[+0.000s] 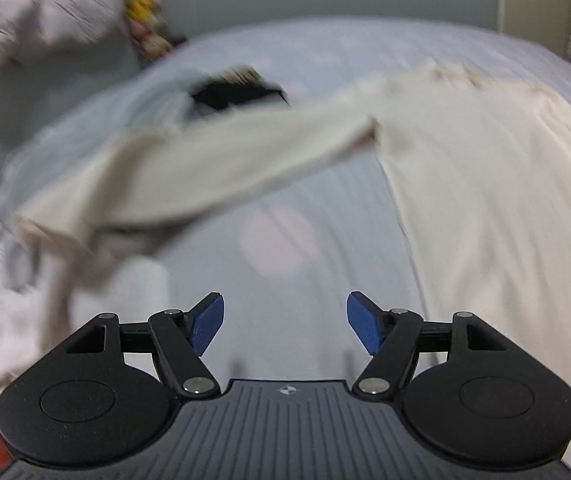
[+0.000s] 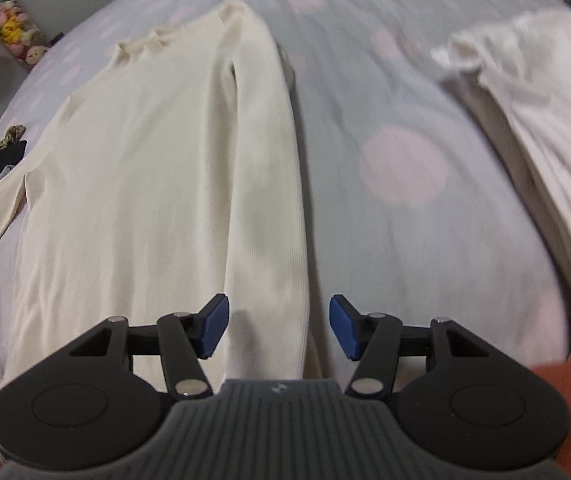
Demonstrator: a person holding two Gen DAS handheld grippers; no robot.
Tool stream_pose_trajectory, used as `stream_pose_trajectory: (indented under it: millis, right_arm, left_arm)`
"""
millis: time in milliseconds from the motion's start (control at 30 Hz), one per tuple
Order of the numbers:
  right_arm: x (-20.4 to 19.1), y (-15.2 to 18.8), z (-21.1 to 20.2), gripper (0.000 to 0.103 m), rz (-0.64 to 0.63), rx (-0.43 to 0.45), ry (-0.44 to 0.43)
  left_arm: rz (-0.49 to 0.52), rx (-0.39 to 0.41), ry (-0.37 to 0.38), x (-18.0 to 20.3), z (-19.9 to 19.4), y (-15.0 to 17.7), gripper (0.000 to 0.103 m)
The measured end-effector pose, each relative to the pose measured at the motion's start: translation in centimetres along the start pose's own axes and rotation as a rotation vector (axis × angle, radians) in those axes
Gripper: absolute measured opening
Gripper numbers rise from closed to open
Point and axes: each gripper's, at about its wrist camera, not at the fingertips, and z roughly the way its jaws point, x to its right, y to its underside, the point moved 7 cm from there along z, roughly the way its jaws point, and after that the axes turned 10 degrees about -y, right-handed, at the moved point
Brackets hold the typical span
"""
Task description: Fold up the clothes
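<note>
A cream long-sleeved top [image 2: 157,168] lies flat on the bed, collar at the far end. Its right sleeve is folded in along the body, cuff end just below my right gripper [image 2: 279,326], which is open and empty above it. In the left wrist view the same top [image 1: 485,208] is at the right, and its left sleeve [image 1: 189,176] stretches out to the left across the sheet. My left gripper [image 1: 285,326] is open and empty over bare sheet, nearer than the sleeve. That view is motion-blurred.
The bed has a pale blue sheet with pink dots [image 2: 405,168]. Another white garment [image 2: 533,112] lies at the right. A dark garment pile [image 1: 237,88] lies beyond the sleeve. White clothes [image 1: 1,320] are heaped at the left. A pillow [image 1: 45,28] sits far left.
</note>
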Motion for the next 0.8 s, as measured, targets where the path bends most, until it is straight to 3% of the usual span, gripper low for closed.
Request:
stream_pose_trajectory:
  millis: [333, 400, 467, 567, 800]
  right_arm:
    - [-1.1, 2.4, -0.6, 0.059, -0.049, -0.153, -0.005]
    - [-1.0, 2.3, -0.7, 0.053, -0.045, -0.158, -0.004]
    - [-0.8, 2.1, -1.1, 0.036, -0.035, -0.155, -0.009]
    - [-0.8, 2.0, -2.0, 0.024, 0.000, -0.136, -0.056]
    - [-1.0, -0.3, -5.6, 0.008, 0.018, -0.039, -0.082]
  left_arm:
    - [-0.025, -0.116, 0.012, -0.2, 2.2, 2.8, 0.073]
    - [-0.024, -0.130, 0.009, 0.1, 2.6, 3.5, 0.075]
    - [-0.043, -0.127, 0.004, 0.0, 2.7, 3.7, 0.077]
    - [-0.059, -0.133, -0.002, -0.2, 2.8, 4.1, 0.082]
    - [-0.053, -0.130, 0.003, -0.1, 2.8, 4.3, 0.082]
